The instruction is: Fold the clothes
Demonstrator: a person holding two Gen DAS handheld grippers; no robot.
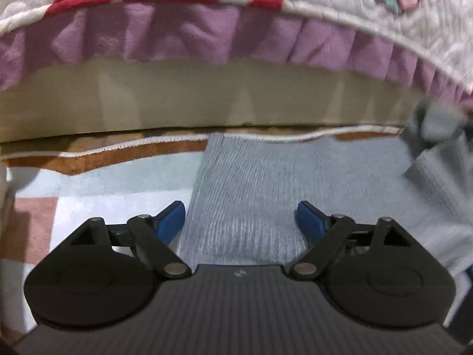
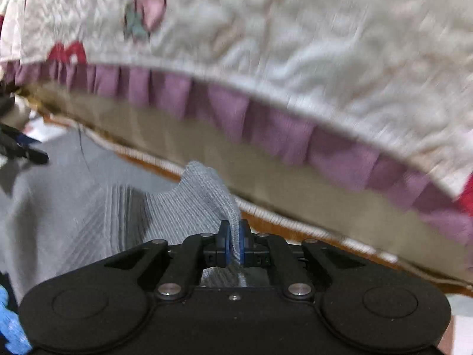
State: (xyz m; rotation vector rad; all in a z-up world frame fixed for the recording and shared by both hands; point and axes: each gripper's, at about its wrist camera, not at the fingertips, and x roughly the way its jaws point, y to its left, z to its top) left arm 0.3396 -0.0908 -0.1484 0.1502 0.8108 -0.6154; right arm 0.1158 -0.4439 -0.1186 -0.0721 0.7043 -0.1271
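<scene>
Grey ribbed knitwear, a sweater (image 1: pixel 245 195), lies spread over a pale blue and pink rug (image 1: pixel 88 204) at the foot of a bed, seen from the left wrist camera. The left gripper (image 1: pixel 241 222) hovers low above the cloth with its blue-padded fingers (image 1: pixel 170 220) spread wide apart and nothing between them; the ribbed fabric runs under the gap. At the right edge of this view a bunched part of the garment rises, blurred.

From the right wrist camera, the right gripper (image 2: pixel 233 244) has its fingers closed tight on a fold of the sweater (image 2: pixel 204 192), which peaks up from the pinch and drapes away to the left across the floor. Behind it hangs a cream quilted bedspread (image 2: pixel 295 38) with a purple ruffle (image 2: pixel 230 109) and red patches, above a beige bed base (image 2: pixel 280 183). A white-edged orange border of the rug (image 2: pixel 295 224) runs along the base. The other tool's dark tip shows at the far left edge.
</scene>
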